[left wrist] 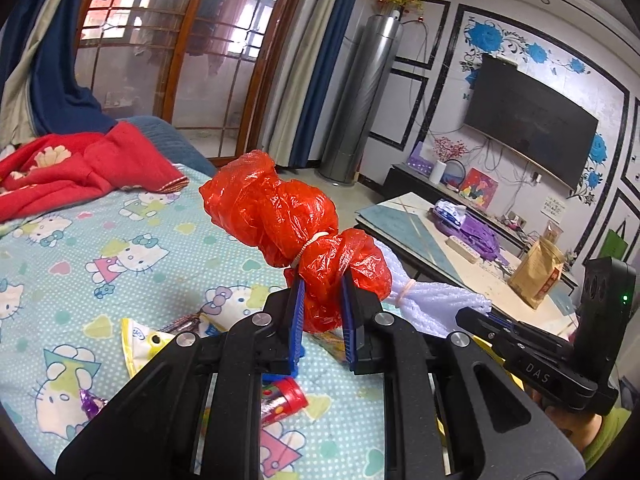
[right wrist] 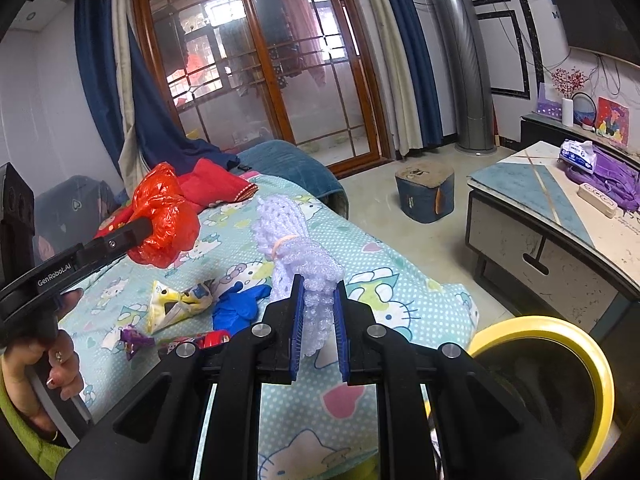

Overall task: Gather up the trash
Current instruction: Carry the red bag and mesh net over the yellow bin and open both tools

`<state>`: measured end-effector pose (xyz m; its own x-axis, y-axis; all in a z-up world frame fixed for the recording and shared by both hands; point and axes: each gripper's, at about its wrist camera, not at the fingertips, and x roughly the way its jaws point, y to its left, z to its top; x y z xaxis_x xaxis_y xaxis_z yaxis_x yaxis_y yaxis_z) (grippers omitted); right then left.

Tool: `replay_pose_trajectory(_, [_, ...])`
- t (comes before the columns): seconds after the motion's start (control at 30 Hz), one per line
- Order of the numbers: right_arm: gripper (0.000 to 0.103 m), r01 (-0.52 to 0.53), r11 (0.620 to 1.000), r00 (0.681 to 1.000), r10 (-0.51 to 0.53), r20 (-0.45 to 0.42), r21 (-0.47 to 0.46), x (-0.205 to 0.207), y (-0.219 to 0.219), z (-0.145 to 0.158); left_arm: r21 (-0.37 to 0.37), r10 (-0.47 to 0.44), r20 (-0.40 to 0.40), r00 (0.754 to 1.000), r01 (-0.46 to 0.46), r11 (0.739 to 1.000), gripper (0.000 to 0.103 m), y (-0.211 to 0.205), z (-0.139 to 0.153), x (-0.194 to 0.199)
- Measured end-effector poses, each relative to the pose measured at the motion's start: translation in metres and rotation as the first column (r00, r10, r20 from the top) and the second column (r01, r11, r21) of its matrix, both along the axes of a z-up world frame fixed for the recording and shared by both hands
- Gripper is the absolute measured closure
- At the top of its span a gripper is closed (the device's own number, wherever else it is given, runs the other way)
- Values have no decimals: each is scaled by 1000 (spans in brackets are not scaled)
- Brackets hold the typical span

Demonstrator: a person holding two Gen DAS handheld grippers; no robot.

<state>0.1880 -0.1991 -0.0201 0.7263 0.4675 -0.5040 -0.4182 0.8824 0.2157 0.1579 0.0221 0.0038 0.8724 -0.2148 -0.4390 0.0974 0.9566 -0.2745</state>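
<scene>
My left gripper (left wrist: 323, 295) is shut on a crumpled red plastic bag (left wrist: 280, 216) tied with a rubber band, held above the bed; the bag also shows in the right wrist view (right wrist: 164, 220). My right gripper (right wrist: 318, 300) is shut on a pale lilac foam net (right wrist: 296, 240) bound with a rubber band; the net also shows in the left wrist view (left wrist: 432, 304). On the Hello Kitty sheet (right wrist: 400, 292) lie a yellow wrapper (right wrist: 172, 304), a blue glove (right wrist: 240, 304), a purple wrapper (right wrist: 134, 340) and a red-capped candy tube (right wrist: 200, 340).
A yellow-rimmed bin (right wrist: 560, 380) stands beside the bed at the lower right. A low table (right wrist: 560, 216) with tissues and purple bags stands to the right. A small stool (right wrist: 424, 190) is on the floor. A red blanket (left wrist: 80, 168) lies at the bed's far end.
</scene>
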Motion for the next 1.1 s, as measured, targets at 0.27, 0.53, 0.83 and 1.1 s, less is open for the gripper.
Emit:
replay_pose_trajectory(0.27, [89, 41, 999, 999, -41, 8, 2, -14, -21, 7, 9, -31, 24, 999, 31, 999, 92, -15, 7, -9])
replay_pose_trajectory(0.53, [89, 95, 995, 995, -95, 24, -3, -27, -43, 13, 15, -73, 34, 997, 72, 997, 92, -27, 9, -16])
replay_pose_trajectory(0.83, [89, 169, 986, 985, -169, 39, -8, -39, -76, 15, 35, -142, 47, 989, 140, 990, 92, -50, 9, -24])
replay_pose_trajectory(1.1, [89, 216, 976, 976, -215, 39, -5, -49, -97, 13, 58, -197, 47, 979, 194, 979, 92, -72, 7, -31])
